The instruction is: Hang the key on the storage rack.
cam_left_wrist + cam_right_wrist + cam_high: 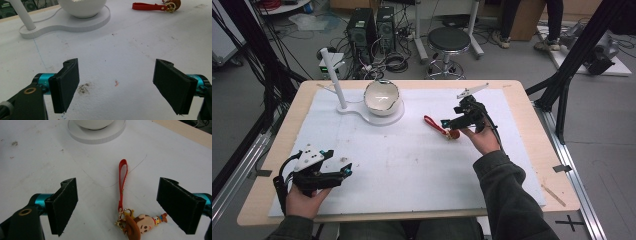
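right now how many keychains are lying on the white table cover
1: a keychain with a red strap and a small brown-hatted cartoon figure, lying right of the white bowl stand, between the open jaws of the right claw. None seem hidden.

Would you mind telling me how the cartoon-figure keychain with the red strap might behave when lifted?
The cartoon-figure keychain with the red strap probably dangles: its strap lies limp. The small figure looks light. Its gold ring likely lets it swing.

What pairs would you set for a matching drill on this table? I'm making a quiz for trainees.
Things:
1. keychain strap
2. bowl
3. left gripper
4. figure charm

Descriptions:
A. white, on a stand
B. red, lying flat
C. open over bare mat
D. brown hat, between the right gripper's open jaws

Pairs: 1-B, 2-A, 3-C, 4-D
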### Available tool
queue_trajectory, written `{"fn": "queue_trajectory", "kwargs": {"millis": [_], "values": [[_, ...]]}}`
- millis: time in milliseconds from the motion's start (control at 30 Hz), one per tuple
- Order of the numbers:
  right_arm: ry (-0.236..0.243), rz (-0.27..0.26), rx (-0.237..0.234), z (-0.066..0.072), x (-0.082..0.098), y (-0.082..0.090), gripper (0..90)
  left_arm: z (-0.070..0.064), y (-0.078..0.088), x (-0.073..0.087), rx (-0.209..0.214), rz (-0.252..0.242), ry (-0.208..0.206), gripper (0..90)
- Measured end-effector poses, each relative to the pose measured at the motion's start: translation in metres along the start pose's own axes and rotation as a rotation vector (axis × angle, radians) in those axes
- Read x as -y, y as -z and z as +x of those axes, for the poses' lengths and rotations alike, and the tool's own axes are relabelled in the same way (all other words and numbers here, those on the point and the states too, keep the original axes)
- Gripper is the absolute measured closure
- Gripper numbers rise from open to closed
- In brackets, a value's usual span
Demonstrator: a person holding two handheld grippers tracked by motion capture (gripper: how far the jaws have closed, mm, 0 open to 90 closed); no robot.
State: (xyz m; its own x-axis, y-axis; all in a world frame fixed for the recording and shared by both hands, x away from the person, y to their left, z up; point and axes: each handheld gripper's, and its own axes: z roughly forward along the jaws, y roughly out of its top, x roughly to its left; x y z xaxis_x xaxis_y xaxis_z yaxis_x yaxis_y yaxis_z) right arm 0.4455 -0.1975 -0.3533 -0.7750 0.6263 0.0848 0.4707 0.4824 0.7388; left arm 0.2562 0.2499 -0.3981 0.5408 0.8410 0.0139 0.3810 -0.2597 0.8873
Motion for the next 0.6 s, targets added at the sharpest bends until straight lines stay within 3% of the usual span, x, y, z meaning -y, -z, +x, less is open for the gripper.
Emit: {"fn": "queue_trajectory", "kwargs": {"millis": [233, 600], "values": [[-0.013, 0.026, 0.018, -0.003, -0.002, -0.015, 19.6, 0.000, 0.000, 0.000, 0.001, -0.002, 0.000, 21.6], [-0.010, 0.065, 0.007, -0.006, 0.000, -0.031, 23.2, 0.000, 0.000, 0.000, 0.003, 0.000, 0.001, 21.6]]}}
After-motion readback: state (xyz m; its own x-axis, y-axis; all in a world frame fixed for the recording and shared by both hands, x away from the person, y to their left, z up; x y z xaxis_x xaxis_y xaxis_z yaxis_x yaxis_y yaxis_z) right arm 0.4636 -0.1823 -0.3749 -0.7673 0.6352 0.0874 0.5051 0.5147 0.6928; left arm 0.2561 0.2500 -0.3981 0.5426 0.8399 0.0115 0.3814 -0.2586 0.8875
